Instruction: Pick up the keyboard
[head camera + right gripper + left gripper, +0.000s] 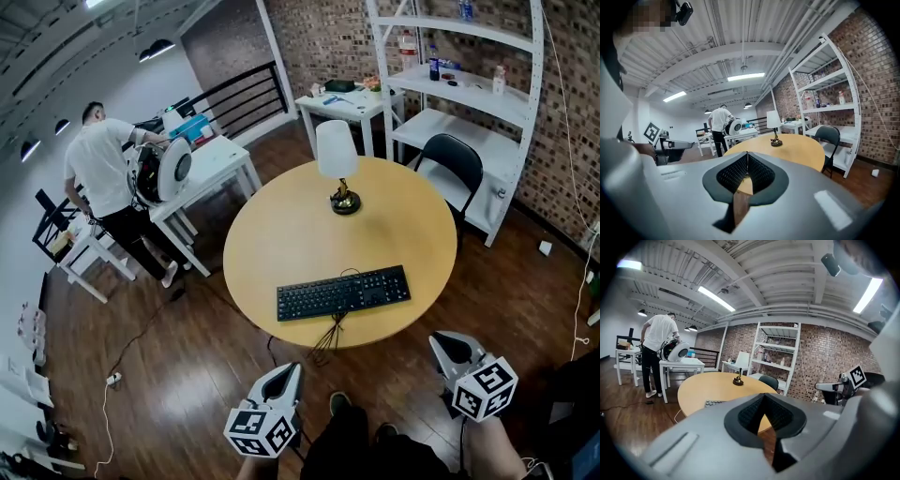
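- Right, keyboard (343, 292) lies flat on the round table (272, 225), near its 6 o'clock edge, long axis roughly 9-to-3 and slightly tilted.
- Its cable (330, 339) hangs off the table edge at 6 o'clock. Lamp (339, 164) stands at 12 o'clock from it, well apart.
- Left gripper (286, 373): jaws pressed together, nothing between them. It hangs off the table at 7 o'clock from the keyboard.
- Right gripper (448, 345): jaws pressed together, empty too. It sits at 5 o'clock, also clear of the table.
- Handling, my read: light, stiff plastic slab, long and thin, so it won't sag but will pivot if held off-centre.
- Low profile on a smooth top, so there's little edge to bite. It likely slides before it lifts.
- Keys give under pressure, so avoid clamping on the key field.
- Best hold: one gripper on each short end, 9 and 3 o'clock, pinching top to bottom at the bezel.
- Both jaws need spreading first.
- Cable will drag on the lift. Risk of it snagging the table edge.
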`<state>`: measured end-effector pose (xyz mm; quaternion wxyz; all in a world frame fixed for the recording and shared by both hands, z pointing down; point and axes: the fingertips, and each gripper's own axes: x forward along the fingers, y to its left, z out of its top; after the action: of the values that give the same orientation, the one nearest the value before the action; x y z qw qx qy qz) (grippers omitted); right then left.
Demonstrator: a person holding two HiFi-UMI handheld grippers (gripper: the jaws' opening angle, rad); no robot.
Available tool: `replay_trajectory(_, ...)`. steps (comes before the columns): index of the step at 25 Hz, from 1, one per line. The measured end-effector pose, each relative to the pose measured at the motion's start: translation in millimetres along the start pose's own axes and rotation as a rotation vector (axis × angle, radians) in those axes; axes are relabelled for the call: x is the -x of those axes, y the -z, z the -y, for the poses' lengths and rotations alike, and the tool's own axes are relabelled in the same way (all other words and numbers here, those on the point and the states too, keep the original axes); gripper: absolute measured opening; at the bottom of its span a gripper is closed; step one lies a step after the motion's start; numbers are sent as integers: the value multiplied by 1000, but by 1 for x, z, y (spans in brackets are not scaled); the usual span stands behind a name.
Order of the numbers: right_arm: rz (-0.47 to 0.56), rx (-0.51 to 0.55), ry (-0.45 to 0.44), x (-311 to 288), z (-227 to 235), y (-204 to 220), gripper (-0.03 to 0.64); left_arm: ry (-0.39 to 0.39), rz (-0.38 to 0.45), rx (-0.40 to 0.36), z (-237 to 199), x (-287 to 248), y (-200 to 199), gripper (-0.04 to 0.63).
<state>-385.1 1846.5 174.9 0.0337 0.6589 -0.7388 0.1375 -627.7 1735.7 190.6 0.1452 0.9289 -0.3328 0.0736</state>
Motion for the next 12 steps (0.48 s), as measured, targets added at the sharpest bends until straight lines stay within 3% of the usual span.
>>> replay_trajectory(5, -1, -11, 7, -106, 23, 23, 3, 17, 2, -13, -75, -76, 17, 0)
replay_trajectory(12, -8, 15, 29, -144, 14, -13, 3, 28, 13, 8, -111, -94, -11, 0)
